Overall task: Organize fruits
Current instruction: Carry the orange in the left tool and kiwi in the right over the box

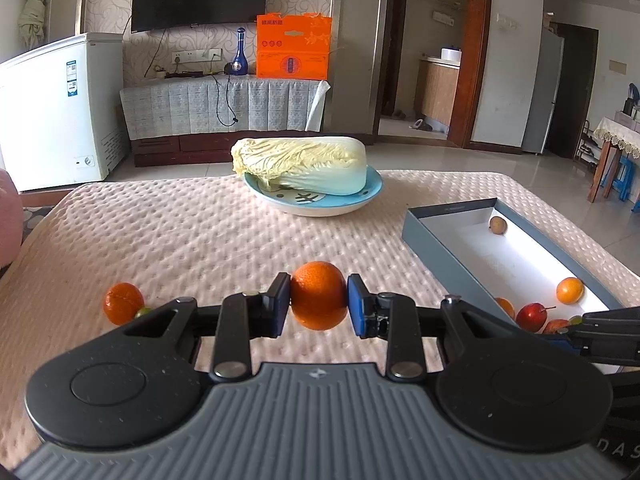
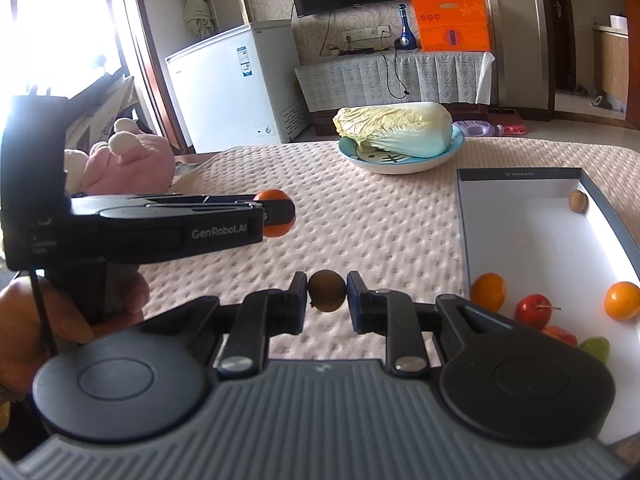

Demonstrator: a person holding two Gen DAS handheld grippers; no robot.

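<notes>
A table [image 1: 160, 232] with a pink quilted cover holds a cabbage [image 1: 300, 168] on a blue plate [image 1: 320, 206] and an open grey box [image 1: 436, 220] of fruit. The left gripper [image 1: 319, 300], marked "GenRobot.AI", is clamped on an orange [image 1: 319, 294] above the cover. The right gripper [image 2: 327, 292] pinches a small brown fruit [image 2: 327, 290] just beside the box. Another orange [image 1: 123, 303] lies loose.

A small brown fruit [image 2: 327, 290] is clamped between the right gripper [image 2: 327, 300] pads, left of the box [image 2: 520, 232]. Further left, an orange [image 2: 276, 213] is gripped by the left gripper [image 2: 276, 210].
</notes>
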